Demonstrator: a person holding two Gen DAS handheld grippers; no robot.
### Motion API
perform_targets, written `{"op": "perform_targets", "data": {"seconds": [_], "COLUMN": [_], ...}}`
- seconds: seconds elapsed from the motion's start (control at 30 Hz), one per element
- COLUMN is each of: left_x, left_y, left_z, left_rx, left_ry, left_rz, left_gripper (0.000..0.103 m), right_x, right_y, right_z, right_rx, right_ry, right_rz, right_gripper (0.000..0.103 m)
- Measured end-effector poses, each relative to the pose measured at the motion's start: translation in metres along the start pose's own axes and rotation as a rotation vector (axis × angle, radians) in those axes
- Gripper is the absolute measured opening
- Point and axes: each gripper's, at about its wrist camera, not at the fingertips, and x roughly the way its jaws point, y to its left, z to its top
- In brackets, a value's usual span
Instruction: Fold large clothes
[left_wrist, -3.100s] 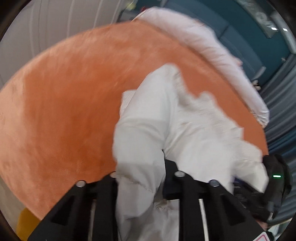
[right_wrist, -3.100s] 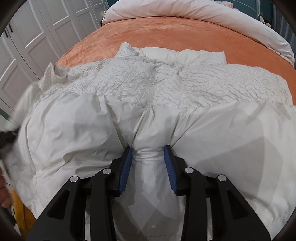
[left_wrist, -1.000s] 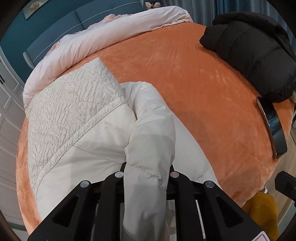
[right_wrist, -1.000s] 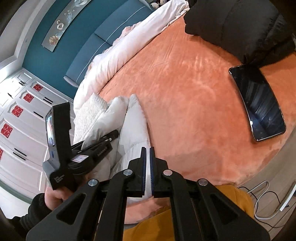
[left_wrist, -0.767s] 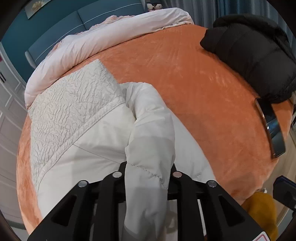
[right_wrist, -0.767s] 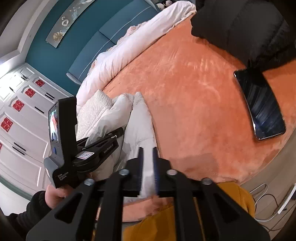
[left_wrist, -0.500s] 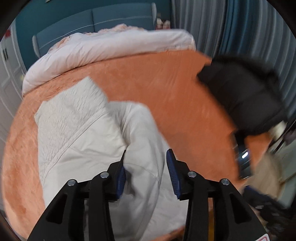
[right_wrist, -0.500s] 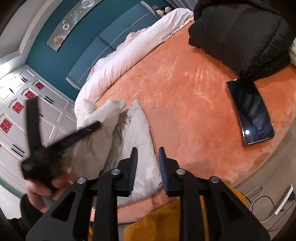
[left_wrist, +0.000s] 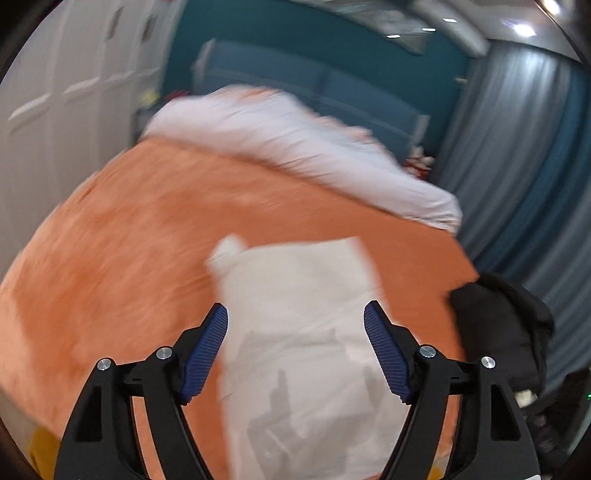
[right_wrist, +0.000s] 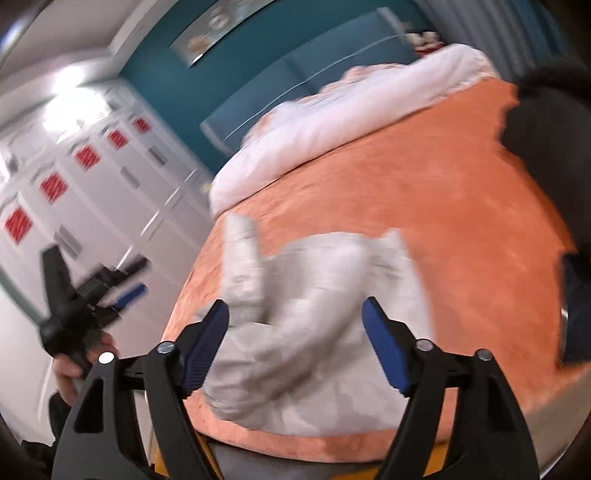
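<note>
A white puffy jacket (left_wrist: 314, 332) lies folded into a long bundle on the round orange bed (left_wrist: 129, 240), near its front edge. It also shows in the right wrist view (right_wrist: 314, 317). My left gripper (left_wrist: 295, 347) is open and empty, held above the near end of the jacket. My right gripper (right_wrist: 295, 343) is open and empty, also above the jacket. The left gripper shows at the far left of the right wrist view (right_wrist: 122, 291), off the bed's edge. Both views are blurred by motion.
A rolled white duvet (left_wrist: 295, 147) lies along the bed's far side. A black jacket (left_wrist: 498, 325) sits at the bed's right edge, with a dark phone (right_wrist: 576, 310) beside it. White wardrobe doors (right_wrist: 74, 184) stand to the left, blue curtains (left_wrist: 517, 147) to the right.
Both grippers have opened wide and let go of the white jacket. They have pulled back and up from it. The jacket now rests folded on the bed.
</note>
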Motion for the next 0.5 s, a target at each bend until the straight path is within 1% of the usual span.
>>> {"op": "perform_targets", "data": {"seconds": [0.03,0.07,0.1,0.17,0.2,0.27,0.3,0.33,0.37,0.4,0.43,0.47,0.5], "left_x": [0.002,0.005,0.007,0.011,0.013,0.012,0.011,0.011,0.009,0.009,0.009,0.008,0.006], "left_y": [0.009,0.018,0.023,0.033,0.037,0.037,0.038,0.038,0.037,0.04,0.039,0.036,0.034], "left_z": [-0.006,-0.014,-0.02,-0.03,-0.032,-0.039,-0.04,-0.042,-0.042,-0.041,-0.038,-0.038,-0.035], "left_rx": [-0.006,-0.003,0.004,-0.001,-0.01,-0.016,-0.015,-0.015,-0.015,-0.016,-0.014,-0.005,0.004], "left_ry": [0.011,0.026,0.043,0.076,0.089,0.093,0.09,0.088,0.083,0.08,0.077,0.071,0.067], "left_rz": [0.026,0.055,0.069,0.078,0.073,0.068,0.068,0.069,0.068,0.066,0.062,0.056,0.054], "left_gripper": [0.073,0.073,0.073,0.073,0.073,0.073,0.073,0.073,0.073,0.073,0.073,0.073,0.073], "right_x": [0.012,0.02,0.035,0.066,0.08,0.111,0.121,0.134,0.144,0.151,0.149,0.138,0.128], "right_y": [0.018,0.029,0.049,0.073,0.075,0.077,0.075,0.072,0.068,0.061,0.054,0.047,0.042], "right_z": [0.006,0.008,0.013,0.019,0.021,0.02,0.018,0.015,0.012,0.009,0.008,0.008,0.009], "right_rx": [-0.045,-0.073,-0.127,-0.192,-0.199,-0.183,-0.172,-0.161,-0.15,-0.131,-0.098,-0.063,-0.053], "right_ry": [0.016,0.025,0.045,0.089,0.108,0.153,0.163,0.184,0.207,0.223,0.22,0.187,0.161], "right_rz": [0.006,0.007,0.007,-0.002,-0.01,-0.031,-0.051,-0.076,-0.094,-0.094,-0.056,-0.022,-0.013], "right_gripper": [0.083,0.085,0.088,0.088,0.088,0.082,0.064,0.038,0.022,0.0,0.0,0.0,0.0]}}
